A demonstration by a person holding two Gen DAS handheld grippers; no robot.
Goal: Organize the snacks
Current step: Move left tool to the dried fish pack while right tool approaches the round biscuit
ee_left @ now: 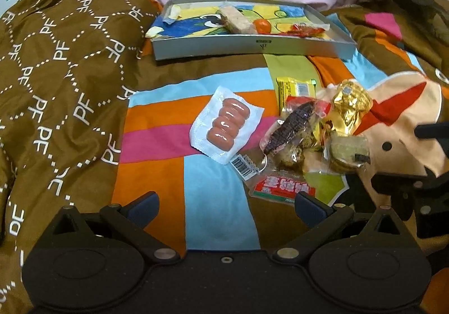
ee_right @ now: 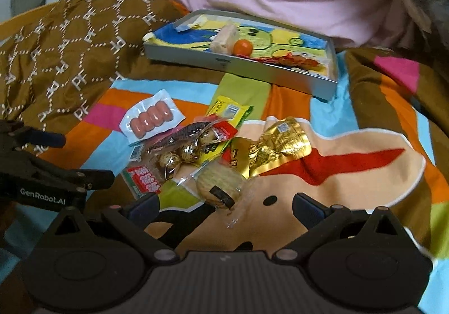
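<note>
snack pile [ee_right: 202,151] ahead of gaping right tool [ee_right: 226,206]

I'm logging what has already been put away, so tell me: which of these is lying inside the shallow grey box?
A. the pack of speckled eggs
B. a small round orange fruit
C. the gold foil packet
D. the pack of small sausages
B: the small round orange fruit sits inside the grey box, while the sausage pack, gold foil packet and speckled eggs lie out on the bedspread.

Both the left tongs [ee_left: 226,206] and the right tongs [ee_right: 226,206] hover side by side, spread wide, gripping nothing.
</note>
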